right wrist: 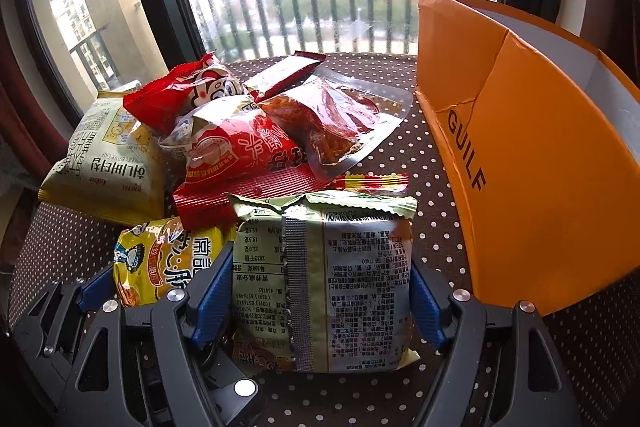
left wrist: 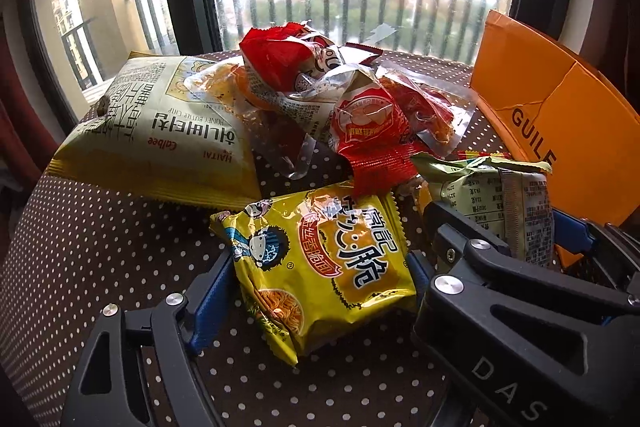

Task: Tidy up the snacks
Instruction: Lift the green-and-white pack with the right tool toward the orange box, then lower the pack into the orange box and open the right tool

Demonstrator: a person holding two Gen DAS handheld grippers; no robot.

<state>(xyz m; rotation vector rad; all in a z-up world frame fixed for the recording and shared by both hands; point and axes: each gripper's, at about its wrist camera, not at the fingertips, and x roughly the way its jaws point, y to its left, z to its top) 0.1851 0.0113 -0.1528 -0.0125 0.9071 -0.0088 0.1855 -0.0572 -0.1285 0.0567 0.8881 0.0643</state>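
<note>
A pile of snack packets lies on a brown polka-dot tablecloth (left wrist: pixel 80 267). My left gripper (left wrist: pixel 316 279) has its blue pads on both sides of a yellow noodle-snack packet (left wrist: pixel 320 263); it looks shut on it. My right gripper (right wrist: pixel 320 291) has its pads on both sides of a pale green packet (right wrist: pixel 328 279) lying back side up; it looks shut on it. The right gripper (left wrist: pixel 500 247) also shows in the left wrist view with the green packet (left wrist: pixel 500 195). An orange GUILE cardboard box (right wrist: pixel 540 167) stands open at the right.
Behind lie a cream honey-butter chip bag (left wrist: pixel 160 139), red packets (left wrist: pixel 368 131) and a clear pouch of red food (right wrist: pixel 332 119). A window with railings is behind the table's far edge. The orange box (left wrist: pixel 560 131) stands close beside the right gripper.
</note>
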